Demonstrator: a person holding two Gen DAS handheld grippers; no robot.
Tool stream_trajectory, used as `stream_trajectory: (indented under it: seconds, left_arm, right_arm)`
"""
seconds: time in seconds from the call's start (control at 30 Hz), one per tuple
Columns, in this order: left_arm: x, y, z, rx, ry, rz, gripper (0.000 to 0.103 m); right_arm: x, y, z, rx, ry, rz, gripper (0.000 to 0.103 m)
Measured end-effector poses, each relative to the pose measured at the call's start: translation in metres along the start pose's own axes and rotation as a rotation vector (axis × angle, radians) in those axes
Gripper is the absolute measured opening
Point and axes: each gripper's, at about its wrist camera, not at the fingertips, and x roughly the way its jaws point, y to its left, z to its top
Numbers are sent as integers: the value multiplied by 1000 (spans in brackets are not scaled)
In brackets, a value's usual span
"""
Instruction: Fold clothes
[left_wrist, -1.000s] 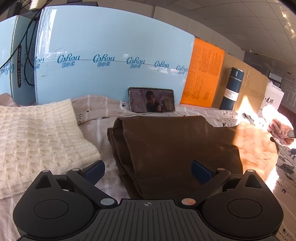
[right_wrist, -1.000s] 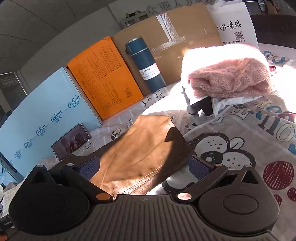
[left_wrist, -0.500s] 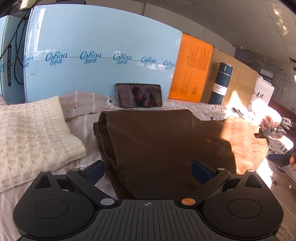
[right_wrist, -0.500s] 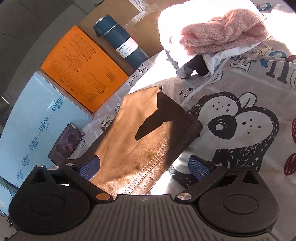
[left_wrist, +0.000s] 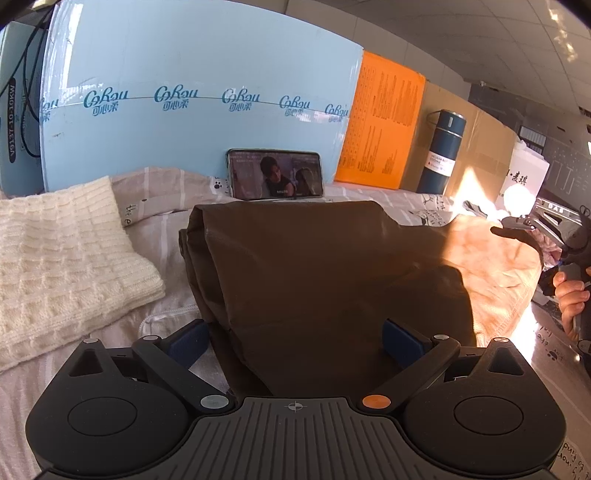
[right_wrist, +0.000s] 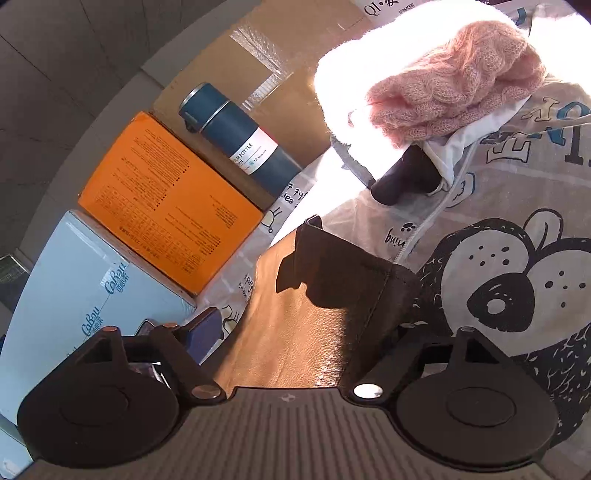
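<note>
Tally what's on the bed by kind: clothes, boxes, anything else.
Clothes: 3, brown garment, cream knit, pink knit
Boxes: 3, blue box, orange box, cardboard box
Phone: 1
Bottle: 1
Total: 8

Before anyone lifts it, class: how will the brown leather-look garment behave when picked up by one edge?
The brown garment will probably drape, since it lies in soft rolled folds. Its smooth sheen suggests a slippery surface. Stacked layers may slide apart, so the right gripper, closing on its edge, may catch only one layer.
</note>
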Motion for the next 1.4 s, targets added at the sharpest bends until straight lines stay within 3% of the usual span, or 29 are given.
stream_trajectory:
  seconds: [0.03, 0.13, 0.23, 0.33, 0.43, 0.67, 0.83, 1.07, 1.27, 1.37, 1.4]
  left_arm:
    - [0, 0, 0, -2, -1, -1, 102]
    - [-1, 1, 1, -11, -12, 0, 102]
    - [-5, 3, 2, -19, -45, 14, 102]
    - [-8, 2, 2, -12, -66, 10, 101]
    - [-5, 2, 2, -1, -53, -17, 101]
    - [2, 2, 1, -1, -16, -27, 100]
    - [2, 4, 0, -11, -11, -44, 100]
    - [1, 7, 0, -33, -11, -51, 100]
    - [-13, 11, 4, -40, -87, 46, 101]
    - [-20, 20, 7, -87, -136, 95, 101]
    - [-22, 23, 8, -106, -151, 110, 101]
  right_arm:
    - [1, -3, 0, 3, 0, -10, 47]
    - [3, -10, 1, 13, -2, -34, 25]
    - [-3, -9, 0, 8, -16, 9, 15]
    - [-14, 0, -1, -28, -41, 72, 12]
    - [-26, 13, -1, -49, -47, 169, 12]
    - [-54, 66, -13, -78, 27, 413, 12]
    - [-62, 111, -37, -154, 107, 521, 11]
    - [-57, 150, -96, -341, 282, 550, 11]
    - [-48, 145, -129, -451, 407, 530, 12]
    - [-49, 139, -136, -494, 467, 556, 27]
    - [-50, 139, -138, -507, 497, 576, 48]
